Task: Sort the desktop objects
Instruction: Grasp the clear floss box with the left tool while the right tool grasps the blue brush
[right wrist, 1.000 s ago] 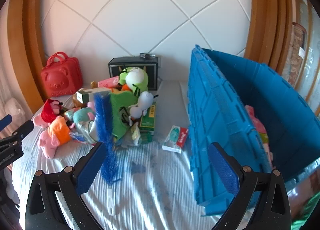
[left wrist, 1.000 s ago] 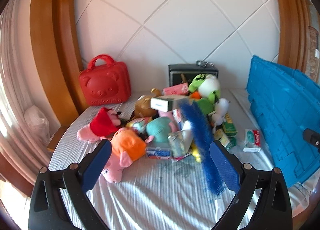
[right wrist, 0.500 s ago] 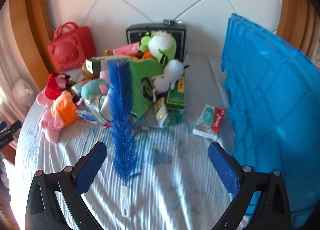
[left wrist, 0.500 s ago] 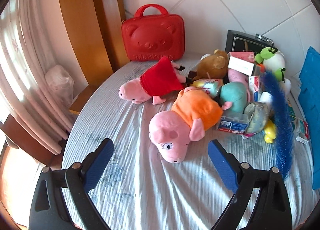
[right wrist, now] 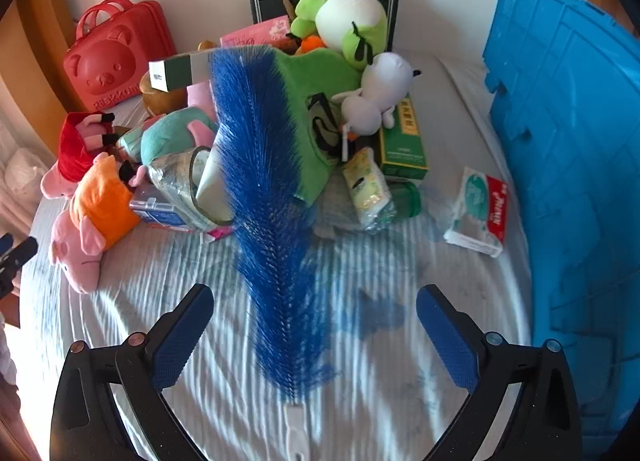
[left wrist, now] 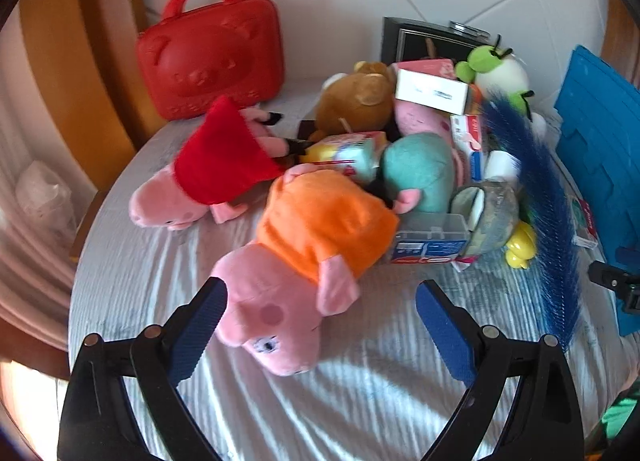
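Observation:
A heap of toys and boxes lies on a round table with a white cloth (left wrist: 360,401). My left gripper (left wrist: 322,329) is open, and the head of a pink pig plush in an orange dress (left wrist: 304,261) lies between its fingers. My right gripper (right wrist: 314,335) is open around a long blue bristle brush (right wrist: 268,201), whose white handle (right wrist: 294,433) points toward me. The brush also shows in the left wrist view (left wrist: 536,201). The orange pig shows at the left of the right wrist view (right wrist: 94,217).
A blue crate (right wrist: 580,161) stands at the table's right. A red bear case (left wrist: 212,57) and a dark box (right wrist: 276,5) stand at the back. A red-dress pig (left wrist: 208,173), brown bear (left wrist: 356,101), green frog plush (right wrist: 352,29), green box (right wrist: 402,141) and tissue pack (right wrist: 480,213) lie around.
Both grippers have moved closer and lower. The left one has closed in on the orange pig's head. The right one has come down over the blue brush.

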`<state>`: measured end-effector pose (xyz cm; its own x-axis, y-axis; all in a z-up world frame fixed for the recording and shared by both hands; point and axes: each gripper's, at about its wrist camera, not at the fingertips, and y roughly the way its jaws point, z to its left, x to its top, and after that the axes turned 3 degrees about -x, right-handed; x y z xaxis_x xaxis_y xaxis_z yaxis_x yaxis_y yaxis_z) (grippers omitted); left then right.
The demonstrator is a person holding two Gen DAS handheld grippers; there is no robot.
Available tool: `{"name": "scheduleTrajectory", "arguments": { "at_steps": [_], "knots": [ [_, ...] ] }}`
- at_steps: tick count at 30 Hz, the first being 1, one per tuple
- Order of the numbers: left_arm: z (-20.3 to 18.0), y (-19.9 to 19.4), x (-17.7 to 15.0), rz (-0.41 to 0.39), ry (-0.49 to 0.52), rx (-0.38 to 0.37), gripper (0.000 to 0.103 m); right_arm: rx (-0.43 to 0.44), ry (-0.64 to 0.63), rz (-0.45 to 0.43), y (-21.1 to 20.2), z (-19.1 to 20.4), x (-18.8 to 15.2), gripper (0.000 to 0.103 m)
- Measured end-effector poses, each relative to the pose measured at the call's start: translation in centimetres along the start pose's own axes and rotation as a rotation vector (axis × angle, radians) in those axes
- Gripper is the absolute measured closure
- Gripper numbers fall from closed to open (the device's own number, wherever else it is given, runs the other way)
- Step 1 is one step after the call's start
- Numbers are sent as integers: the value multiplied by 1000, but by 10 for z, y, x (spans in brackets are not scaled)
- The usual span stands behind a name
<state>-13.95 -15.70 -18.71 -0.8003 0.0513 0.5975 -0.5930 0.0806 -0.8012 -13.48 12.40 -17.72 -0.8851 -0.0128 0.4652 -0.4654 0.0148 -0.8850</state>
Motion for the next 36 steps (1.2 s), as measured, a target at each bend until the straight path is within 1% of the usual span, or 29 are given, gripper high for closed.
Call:
{"name": "scheduleTrajectory", "arguments": {
  "at_steps": [2,4,5,8,9,12,14,15,16,17,19,20,21,23,25,26,27,28,30,32,34,35,36],
  "knots": [
    [-24,17,8,16,55,-45,6,-6,-2,8,10,4,2,0],
    [-45,31,16,23,111,-69,7,-8,-14,17,16,8,2,2],
    [-54,38,20,24,139,-75,7,-10,-24,22,20,10,1,5],
    [-75,61,35,39,191,-56,7,-15,-44,34,28,12,2,8],
    [-79,71,42,42,194,-30,7,-12,-47,37,30,12,3,12],
    [-80,97,57,67,162,11,8,-11,-48,46,38,10,5,15],
    [-79,114,61,112,130,-4,13,-10,-44,55,44,8,7,15],
    [-78,121,61,135,112,-25,13,-7,-38,61,49,7,8,15],
    [-76,121,62,125,82,-75,17,-4,-35,65,52,6,8,15],
    [-73,122,61,148,48,-119,20,-2,-26,71,57,5,9,14],
    [-68,117,55,175,4,-181,23,4,-18,89,65,3,9,14],
    [-67,112,51,182,0,-199,23,9,-17,98,69,3,9,14],
    [-66,105,45,183,2,-203,23,34,-61,106,72,3,7,15],
    [-67,93,31,204,32,-202,23,31,-76,123,75,3,3,16],
    [-68,89,11,251,82,-150,23,25,-85,130,76,2,-1,24],
    [-67,85,2,253,106,-127,24,14,-85,138,77,1,-3,31],
    [-66,79,-5,231,132,-103,24,10,-83,141,77,-1,-5,36],
    [-64,74,-9,232,138,-105,24,13,-80,143,77,-3,-6,36],
    [-58,63,-10,221,121,-140,24,22,-76,140,75,-6,-9,36],
    [-56,57,-8,205,126,-126,24,28,-79,138,72,-7,-11,36],
    [-56,57,-7,212,138,-129,24,39,-79,139,71,-8,-14,35],
    [-55,58,-6,225,143,-131,24,42,-78,138,70,-9,-15,31],
    [-55,60,-6,233,152,-124,24,47,-79,139,69,-10,-15,25]
  ]
}}
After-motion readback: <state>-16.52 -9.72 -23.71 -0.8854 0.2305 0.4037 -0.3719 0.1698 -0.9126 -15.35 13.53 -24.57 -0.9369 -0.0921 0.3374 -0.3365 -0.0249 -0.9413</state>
